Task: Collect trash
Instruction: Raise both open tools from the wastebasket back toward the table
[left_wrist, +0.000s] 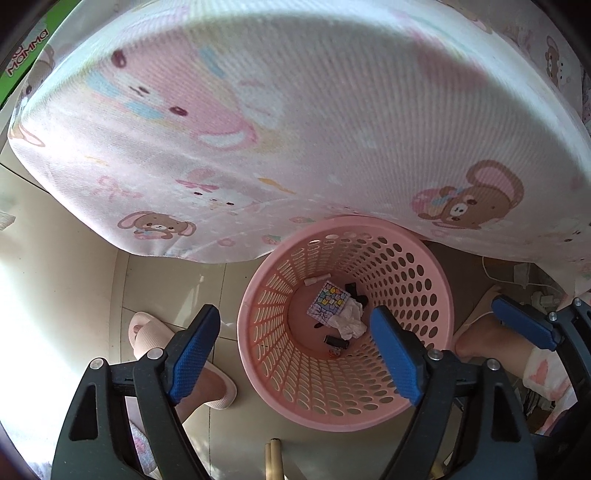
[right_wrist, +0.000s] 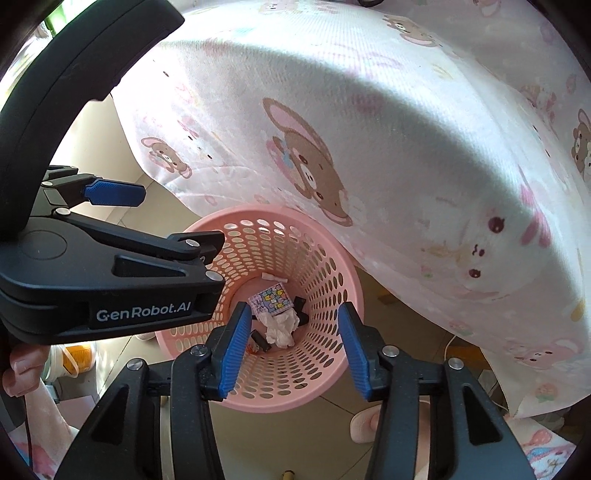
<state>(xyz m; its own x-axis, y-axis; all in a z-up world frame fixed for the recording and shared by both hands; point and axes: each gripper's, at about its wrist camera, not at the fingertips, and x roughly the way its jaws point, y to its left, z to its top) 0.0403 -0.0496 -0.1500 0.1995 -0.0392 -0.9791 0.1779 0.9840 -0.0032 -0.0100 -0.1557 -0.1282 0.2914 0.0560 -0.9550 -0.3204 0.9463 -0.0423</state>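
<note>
A pink perforated waste basket (left_wrist: 424, 295) stands on the tiled floor by the bed; it also shows in the right wrist view (right_wrist: 332, 280). Inside lie a crumpled white tissue (left_wrist: 349, 321) (right_wrist: 280, 326), a colourful patterned wrapper (left_wrist: 330, 299) (right_wrist: 273, 295) and small dark bits (left_wrist: 336, 341). My left gripper (left_wrist: 299, 354) is open and empty above the basket's near rim. My right gripper (right_wrist: 291, 350) is open and empty over the basket mouth. The right gripper's blue fingers (left_wrist: 524, 325) show at the right of the left wrist view, and the left gripper (right_wrist: 110, 280) at the left of the right wrist view.
A mattress with a pink cartoon bear sheet (left_wrist: 295, 129) (right_wrist: 406, 147) overhangs the basket's far side. The person's feet in pink slippers (left_wrist: 147, 336) (right_wrist: 365, 424) stand beside the basket. White cables and a power strip (left_wrist: 524, 277) lie under the bed at right.
</note>
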